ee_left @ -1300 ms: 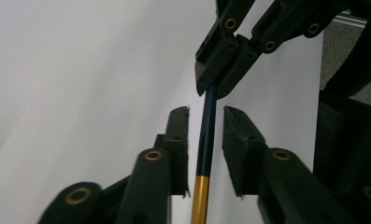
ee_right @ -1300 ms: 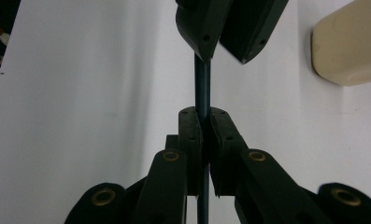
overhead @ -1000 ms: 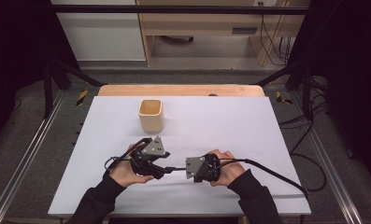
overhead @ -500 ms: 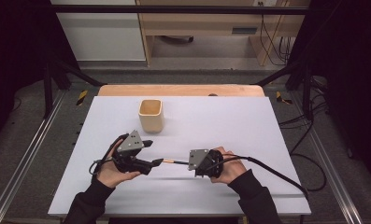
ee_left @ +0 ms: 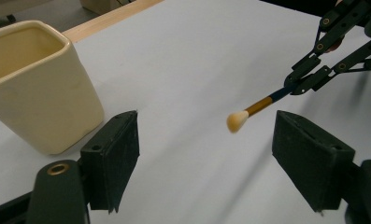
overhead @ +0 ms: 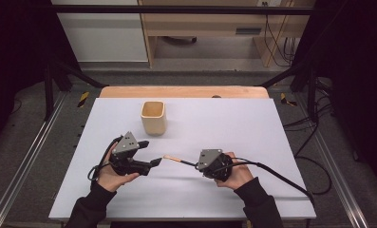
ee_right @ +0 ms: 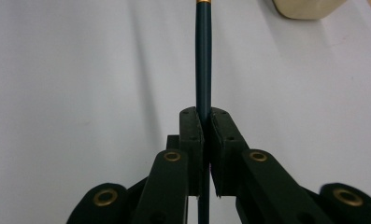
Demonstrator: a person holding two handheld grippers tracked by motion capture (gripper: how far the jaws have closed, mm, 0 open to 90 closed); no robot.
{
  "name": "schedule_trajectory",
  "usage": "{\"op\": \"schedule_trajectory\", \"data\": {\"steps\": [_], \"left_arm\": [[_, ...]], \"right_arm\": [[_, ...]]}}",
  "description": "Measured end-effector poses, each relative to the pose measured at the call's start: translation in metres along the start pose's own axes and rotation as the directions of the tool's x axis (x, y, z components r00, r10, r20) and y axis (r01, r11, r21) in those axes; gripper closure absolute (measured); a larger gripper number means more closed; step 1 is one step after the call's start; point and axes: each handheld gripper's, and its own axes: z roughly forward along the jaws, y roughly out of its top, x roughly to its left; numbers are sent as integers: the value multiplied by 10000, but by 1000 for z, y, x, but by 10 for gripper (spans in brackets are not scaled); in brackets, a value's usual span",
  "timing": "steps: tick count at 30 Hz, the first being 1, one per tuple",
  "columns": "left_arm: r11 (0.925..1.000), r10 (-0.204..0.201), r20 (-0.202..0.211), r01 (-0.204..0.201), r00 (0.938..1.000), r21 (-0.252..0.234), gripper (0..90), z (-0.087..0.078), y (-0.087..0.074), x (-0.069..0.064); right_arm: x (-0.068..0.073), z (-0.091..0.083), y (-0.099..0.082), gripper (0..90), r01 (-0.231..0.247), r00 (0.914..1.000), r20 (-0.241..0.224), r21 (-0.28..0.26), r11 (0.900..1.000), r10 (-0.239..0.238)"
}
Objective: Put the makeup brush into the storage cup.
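Just one brush (ee_left: pixel 248 112) clamped in rt claw (overhead: pixel 194 165), one cup (overhead: pixel 153 117), lft claw (overhead: pixel 156 162) just opened, empty.

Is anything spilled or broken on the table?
Nothing stands out. The cream cup stands upright on the white table, and the right hand-held gripper holds the small brush straight.

I see even overhead light on the white table (overhead: pixel 252 123), surroundings dark. Soft shadows under both grippers. High view slightly soft; close jaws in my gripper views blurred, dim.
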Motion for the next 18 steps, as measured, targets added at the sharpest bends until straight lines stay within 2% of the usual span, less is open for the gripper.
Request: {"op": "schedule_trajectory", "data": {"steps": [4, 5, 6, 7, 12, 15, 18], "left_arm": [[9997, -182, -54, 181, 9998, -145, 227, -1, -3, 1], [9990, -347, -79, 344, 9994, -278, 227, -1, -5, 2], [9990, -347, -79, 344, 9994, -278, 227, -1, -5, 2], [9980, -489, -106, 485, 9987, -397, 227, -2, -6, 3], [9933, -863, -100, 853, 9962, -781, 222, -2, -9, 4], [9888, -1111, -167, 1089, 9937, -1022, 213, 0, -12, 5], [9864, -1209, -257, 1172, 9923, -1155, 212, 2, -14, 4]], "right_arm": [[0, -1, -4, 849, -751, 9968, 243, -588, 9954, 766], [-1, -2, -6, 849, -1085, 9936, 227, -923, 9898, 1110], [-1, -2, -6, 849, -1085, 9936, 227, -923, 9898, 1110], [-1, -1, -8, 849, -1321, 9906, 199, -1238, 9835, 1356], [-3, -2, -10, 849, -1603, 9855, 330, -1371, 9775, 1663], [-3, -2, -10, 849, -1966, 9785, 304, -1638, 9667, 2042], [-2, -2, -9, 849, -2080, 9752, 393, -1738, 9626, 2178]]}}
